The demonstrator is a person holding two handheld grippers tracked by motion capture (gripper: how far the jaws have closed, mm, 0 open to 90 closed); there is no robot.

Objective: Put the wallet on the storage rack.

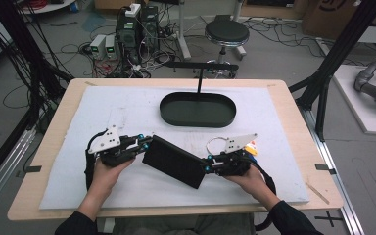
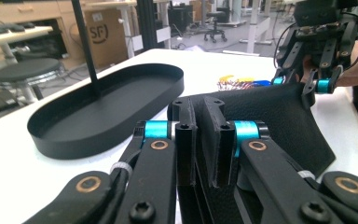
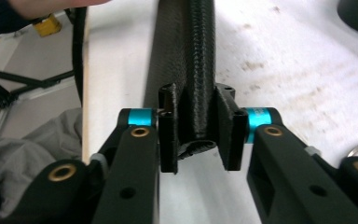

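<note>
- Black textured leather, in the shape of a flat rectangular pouch (image 1: 174, 161), is lying across the white foam mat (image 1: 127, 105) near the mat's front edge, slanting from the left gripper down toward the right gripper.
- The left gripper (image 1: 142, 143) is clenching one end of the pouch; in the left gripper view its two black jaws are pinching a thin edge of the leather (image 2: 261, 116) between them, almost together.
- The right gripper (image 1: 208, 163) is grasping the opposite end; in the right gripper view the pouch (image 3: 186, 56) is running edge-on straight away from the camera, and the pads are pressing on both of its sides.
- A person's left hand (image 1: 105, 174) and right hand (image 1: 247, 178) are coming in from the front edge of the table, each wrapping round the body of its gripper.
- A black oval metal tray (image 1: 197, 109) with a thin upright stem is sitting toward the far edge of the mat, well apart from the pouch; in the left gripper view its wall (image 2: 98, 126) is showing to the left of the jaws.
- A bare metal ring (image 1: 216, 144) is lying on the mat just behind the right gripper.
- A small cluster of yellow and blue oddments (image 2: 240, 83) is resting on the mat beyond the pouch, too small to name.
- The mat is covering most of the light wooden table (image 1: 54, 137), leaving wood showing along the edges and corners.
</note>
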